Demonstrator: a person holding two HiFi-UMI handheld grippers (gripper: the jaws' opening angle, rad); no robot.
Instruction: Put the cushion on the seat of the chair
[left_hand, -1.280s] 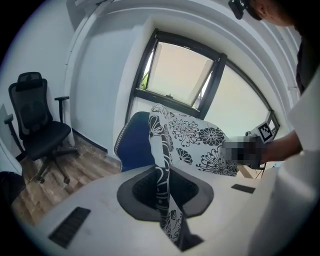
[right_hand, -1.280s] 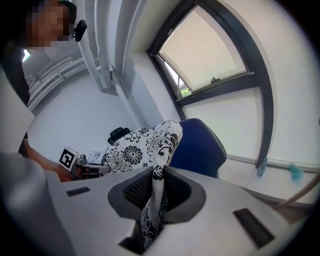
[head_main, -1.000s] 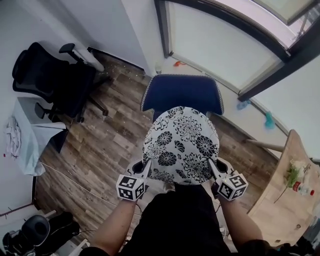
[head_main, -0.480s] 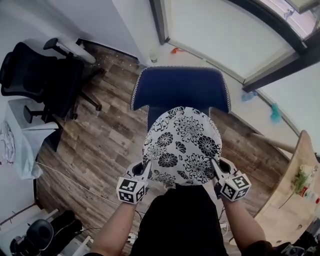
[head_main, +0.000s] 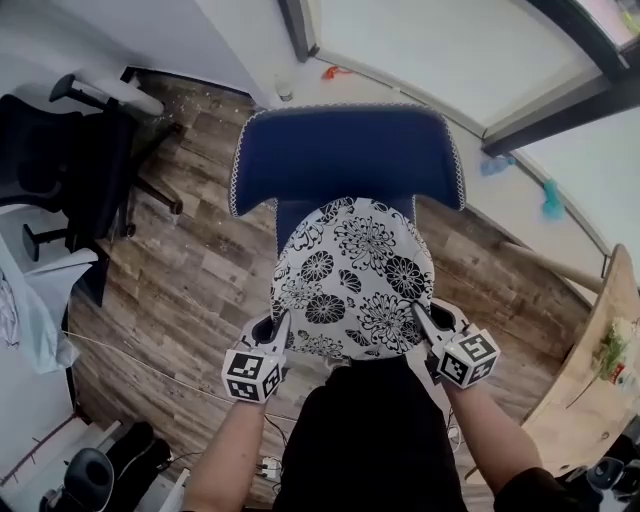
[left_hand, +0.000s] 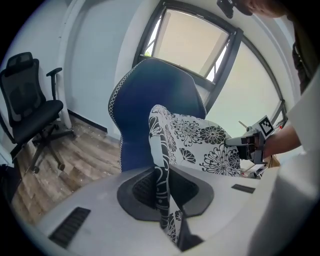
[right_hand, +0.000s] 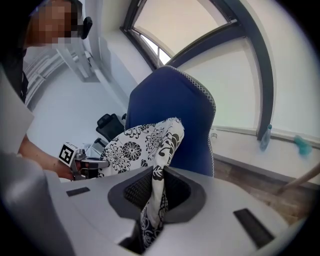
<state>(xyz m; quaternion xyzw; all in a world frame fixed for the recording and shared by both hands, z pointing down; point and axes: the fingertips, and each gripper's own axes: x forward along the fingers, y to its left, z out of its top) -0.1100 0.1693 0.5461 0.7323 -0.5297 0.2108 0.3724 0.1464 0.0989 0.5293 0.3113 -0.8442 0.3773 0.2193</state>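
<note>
A white cushion with black flowers (head_main: 352, 278) hangs in the air in front of the blue chair (head_main: 345, 160), covering its seat from above. My left gripper (head_main: 279, 327) is shut on the cushion's near left corner, and my right gripper (head_main: 421, 318) is shut on the near right corner. In the left gripper view the cushion edge (left_hand: 161, 165) runs pinched between the jaws, with the blue chair back (left_hand: 150, 100) behind it. From the right gripper view the fabric (right_hand: 159, 185) is likewise clamped, and the blue chair back (right_hand: 175, 115) rises close ahead.
A black office chair (head_main: 80, 160) stands at the left on the wood floor. A white-covered object (head_main: 30, 300) sits at the far left. A wooden table (head_main: 600, 400) lies at the right edge. Windows and a sill run behind the blue chair.
Both grippers have risen with the cushion, and the blue chair now lies nearer and larger in the head view. The grips on both corners are unchanged.
</note>
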